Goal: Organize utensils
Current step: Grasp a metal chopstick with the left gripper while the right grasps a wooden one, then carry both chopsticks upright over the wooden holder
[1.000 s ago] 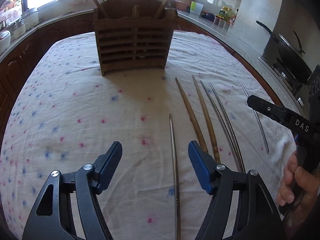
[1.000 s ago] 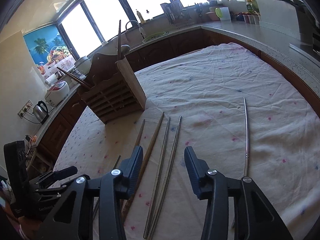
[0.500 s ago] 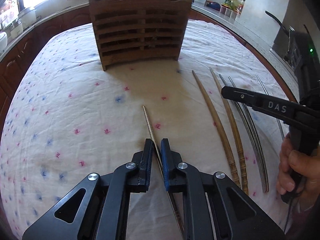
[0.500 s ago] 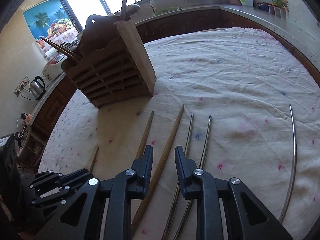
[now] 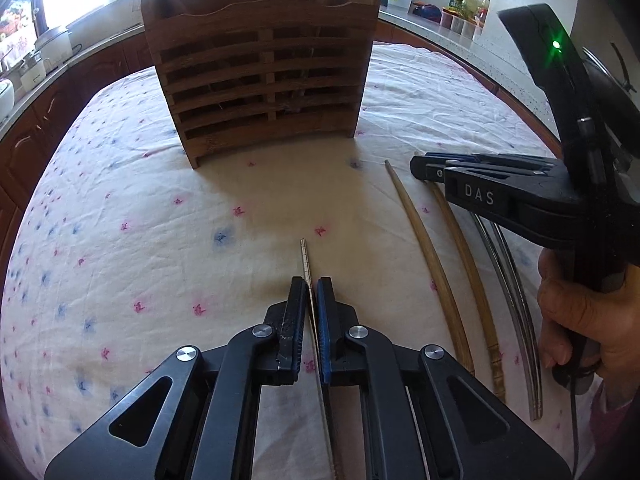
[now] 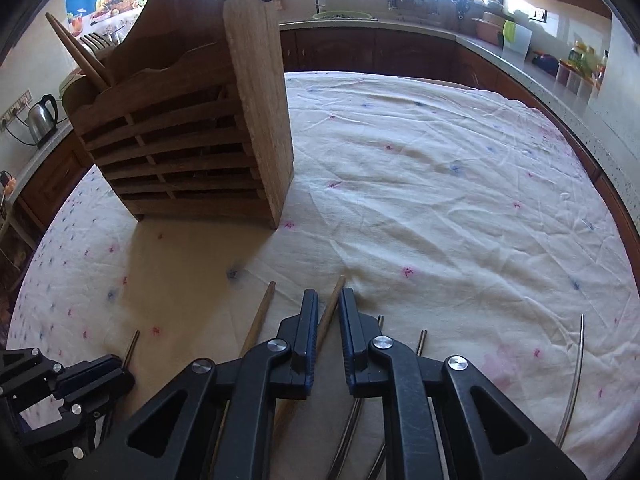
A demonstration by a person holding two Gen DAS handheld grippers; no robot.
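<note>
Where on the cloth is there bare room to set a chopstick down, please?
Free: the cloth right of the rack, up to the lone metal chopstick; also left of the left gripper. Crowded: the chopstick row under the right gripper.

Left gripper (image 5: 312, 288): jaws closed on 1 metal chopstick (image 5: 306, 264) | ahead of it: wooden utensil holder (image 5: 260, 76) upright on floral tablecloth (image 5: 120, 240) | to its right: 2 wooden chopsticks (image 5: 424, 248), then 2 metal chopsticks (image 5: 516, 312) | right gripper (image 5: 424, 168) above those, held by hand (image 5: 588, 316).
</note>
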